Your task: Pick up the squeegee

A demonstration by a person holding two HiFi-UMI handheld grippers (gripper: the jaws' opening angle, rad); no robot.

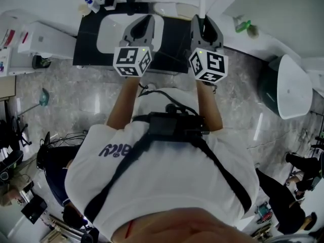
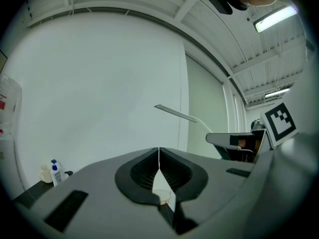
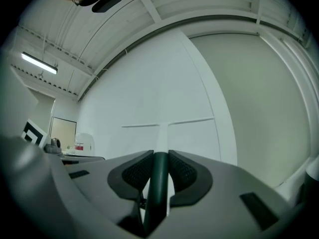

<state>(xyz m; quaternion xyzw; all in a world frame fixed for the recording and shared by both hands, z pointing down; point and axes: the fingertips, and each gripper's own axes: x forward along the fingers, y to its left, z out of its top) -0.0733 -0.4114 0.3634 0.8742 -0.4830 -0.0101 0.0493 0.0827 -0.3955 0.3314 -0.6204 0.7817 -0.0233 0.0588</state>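
Note:
The squeegee (image 3: 160, 178) has a dark green handle, a white neck and a long white blade (image 3: 168, 123). My right gripper (image 3: 159, 169) is shut on the green handle, and the blade stands across in front of a white wall. In the head view the right gripper (image 1: 205, 25) is raised above the counter, with the squeegee (image 1: 201, 6) sticking out beyond its jaws. My left gripper (image 1: 143, 25) is level beside it on the left. Its jaws meet at the tips with nothing between them (image 2: 159, 157). The left gripper view shows the squeegee (image 2: 175, 114) off to the right.
Below the grippers lies a black counter (image 1: 86, 39) with a white sink (image 1: 109, 34). A blue-capped bottle (image 1: 91, 3) stands at its far left corner. A white basin (image 1: 293, 85) sits at the right, with a green item (image 1: 243, 25) near the wall. Cables and gear lie on the floor at the left.

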